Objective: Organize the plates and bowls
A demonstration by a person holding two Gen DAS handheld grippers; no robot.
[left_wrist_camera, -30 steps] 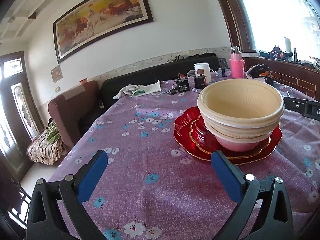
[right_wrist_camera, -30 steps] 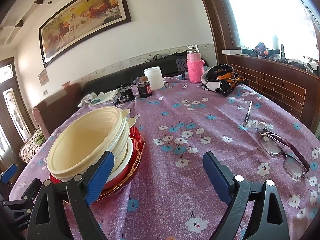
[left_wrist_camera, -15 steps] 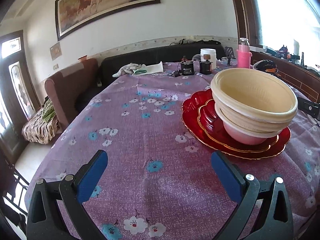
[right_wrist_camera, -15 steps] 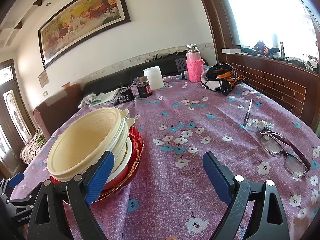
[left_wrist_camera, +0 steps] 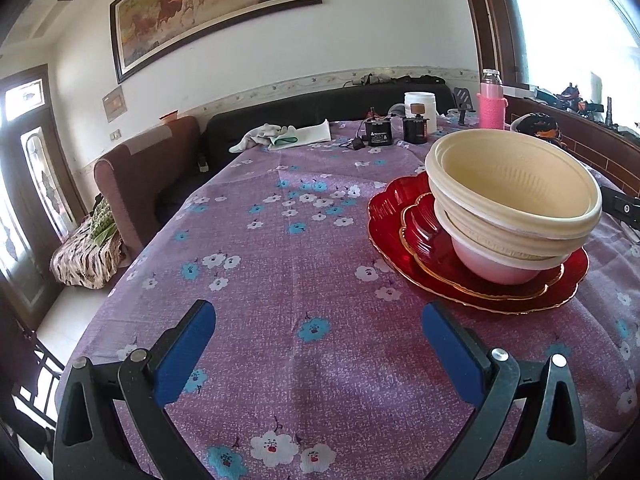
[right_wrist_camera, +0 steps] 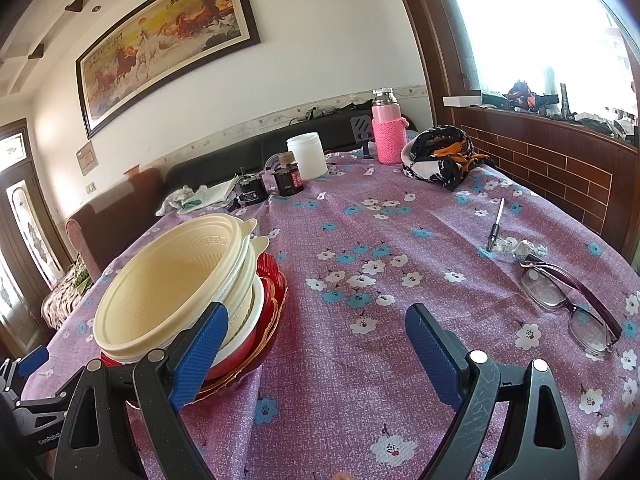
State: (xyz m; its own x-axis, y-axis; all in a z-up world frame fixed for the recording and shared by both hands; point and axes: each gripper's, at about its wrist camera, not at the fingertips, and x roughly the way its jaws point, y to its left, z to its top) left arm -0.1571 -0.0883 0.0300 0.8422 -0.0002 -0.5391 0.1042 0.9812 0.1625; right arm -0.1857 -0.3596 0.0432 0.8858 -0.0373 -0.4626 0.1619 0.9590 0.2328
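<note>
Scene: A single stack of tableware sits on the floral purple tablecloth (left_wrist_camera: 280, 280), with both of your tools held back from it.
Stack: Cream bowls (left_wrist_camera: 516, 188) nest on a pale pink bowl (left_wrist_camera: 496, 264), all resting on a small red plate (left_wrist_camera: 424, 236) inside a larger red plate (left_wrist_camera: 384, 216).
Left gripper (left_wrist_camera: 320, 344): Jaws spread wide and empty, over bare cloth just left of the plates.
Right gripper (right_wrist_camera: 316, 344): Jaws also parted, holding nothing; its left finger (right_wrist_camera: 200, 356) stands in front of the stack's near edge, though you cannot tell whether it touches.
Handling, bowls: They look like thin, light plastic that may flex, so you would likely do best pinching the top rim wall. The small tabs (right_wrist_camera: 252, 224) on the rims offer another hold.
Handling, plates: Glossy and glass-like, so probably heavier, slick and breakable. Grip the scalloped gold edge firmly.
Risk: The bowls lean slightly, so nudging the stack could tip them.
Bystanders: Glasses (right_wrist_camera: 568, 304) and a pen (right_wrist_camera: 496, 224) lie well apart on the right.
</note>
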